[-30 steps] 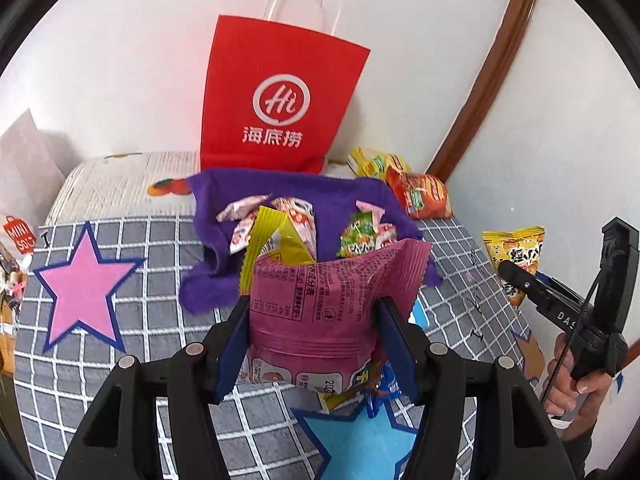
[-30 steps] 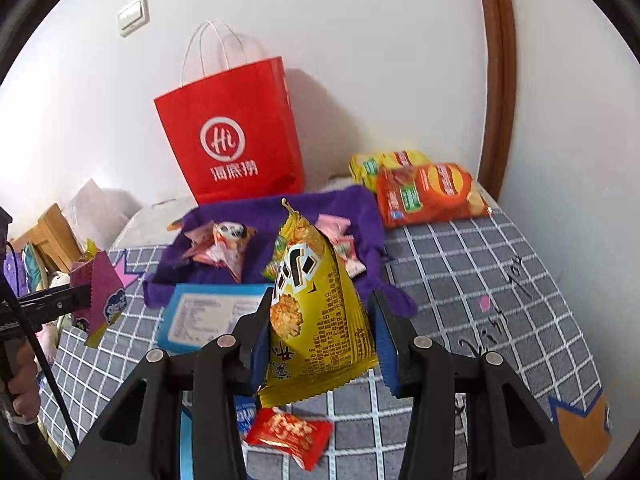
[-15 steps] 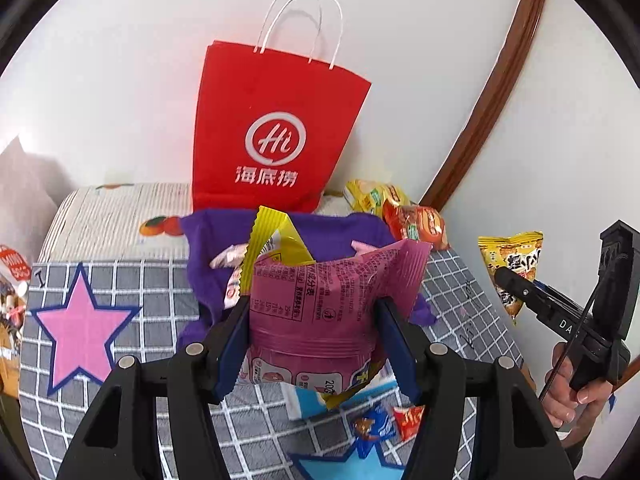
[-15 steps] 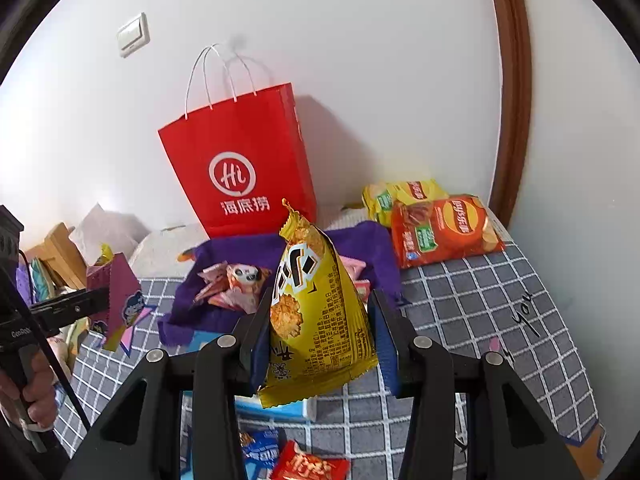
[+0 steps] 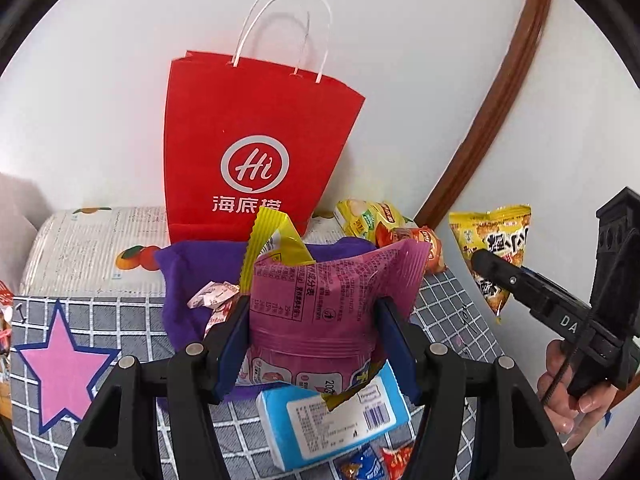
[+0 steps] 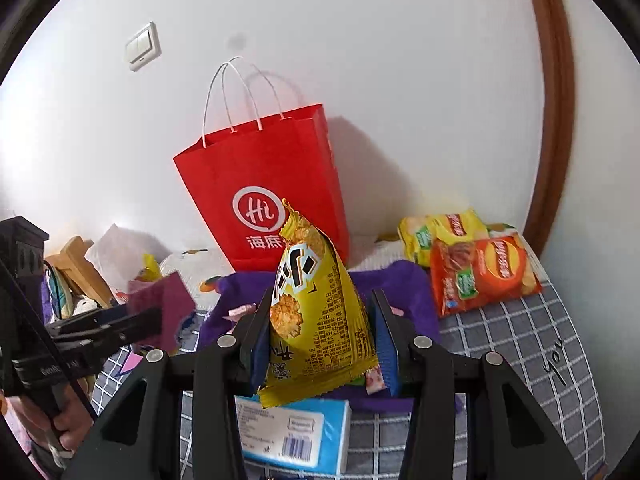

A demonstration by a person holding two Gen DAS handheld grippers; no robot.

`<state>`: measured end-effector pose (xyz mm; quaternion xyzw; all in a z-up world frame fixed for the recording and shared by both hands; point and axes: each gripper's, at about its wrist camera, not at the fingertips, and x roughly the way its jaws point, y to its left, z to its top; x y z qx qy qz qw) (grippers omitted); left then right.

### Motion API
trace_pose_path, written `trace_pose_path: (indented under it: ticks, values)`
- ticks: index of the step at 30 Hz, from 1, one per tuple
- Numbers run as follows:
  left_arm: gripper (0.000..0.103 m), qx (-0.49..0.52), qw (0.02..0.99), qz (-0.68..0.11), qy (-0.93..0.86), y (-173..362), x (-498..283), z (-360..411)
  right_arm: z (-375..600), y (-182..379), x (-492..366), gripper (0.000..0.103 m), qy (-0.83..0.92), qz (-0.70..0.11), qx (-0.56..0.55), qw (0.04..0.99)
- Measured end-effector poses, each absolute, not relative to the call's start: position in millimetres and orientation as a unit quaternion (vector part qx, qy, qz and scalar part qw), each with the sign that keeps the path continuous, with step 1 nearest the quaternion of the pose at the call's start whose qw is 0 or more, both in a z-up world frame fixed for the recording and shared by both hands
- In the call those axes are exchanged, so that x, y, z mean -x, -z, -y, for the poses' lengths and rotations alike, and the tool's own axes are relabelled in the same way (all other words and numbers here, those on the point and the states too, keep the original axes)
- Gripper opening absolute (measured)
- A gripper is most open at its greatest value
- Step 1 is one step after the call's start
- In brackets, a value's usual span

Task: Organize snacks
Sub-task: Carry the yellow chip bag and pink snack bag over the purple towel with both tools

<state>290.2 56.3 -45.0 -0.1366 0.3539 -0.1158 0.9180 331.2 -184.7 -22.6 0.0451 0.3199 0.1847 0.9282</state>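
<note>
The left gripper [image 5: 312, 336] is clamped on a pink snack pouch [image 5: 324, 304] at lower centre, a yellow packet edge [image 5: 276, 236] sticking up behind it. The right gripper [image 6: 320, 336] is clamped on a yellow rice-cracker bag [image 6: 316, 312], also lower centre. Just below each lies a blue tissue pack [image 6: 296, 436]; behind, a purple cloth [image 5: 180, 280] carries small wrapped sweets [image 5: 214, 294]. A red paper bag [image 5: 256, 152] stands upright against the white wall, above centre. Lay's chip bags [image 6: 484, 272] lie at centre right on the grey checked cover [image 6: 520, 344]. A brown wooden frame [image 6: 552, 120] curves down the right edge
</note>
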Motion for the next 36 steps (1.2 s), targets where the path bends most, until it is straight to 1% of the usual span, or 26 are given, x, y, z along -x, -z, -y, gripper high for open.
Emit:
trace_pose_path:
  ticks: [5,11,16,20,25,30,36]
  values:
    - [0.06,0.141,0.916,-0.358,0.114,51,-310,-55,176,24,-357,0.044,-0.202,-0.326,-0.066,0.921]
    - [0.06,0.141,0.916,-0.36,0.11,58,-330,-56,170,40,-389,0.044,-0.209,-0.341,-0.072,0.914]
    - [0.06,0.145,0.914,-0.364,0.107,70,-348,-59,169,67,-407,0.044,-0.218,-0.359,-0.078,0.904]
    - [0.06,0.151,0.915,-0.36,0.103,84,-356,-64,160,92,-429,0.044,-0.214,-0.395,-0.062,0.891]
    - [0.06,0.158,0.904,-0.387,0.092,102,-369,-72,163,112,-444,0.044,-0.207,-0.413,-0.067,0.884]
    - [0.06,0.171,0.899,-0.393,0.086,104,-373,-81,165,128,-455,0.044,-0.205,-0.417,-0.089,0.881]
    - [0.06,0.175,0.896,-0.4,0.081,106,-377,-84,155,152,-467,0.044,-0.192,-0.44,-0.08,0.873]
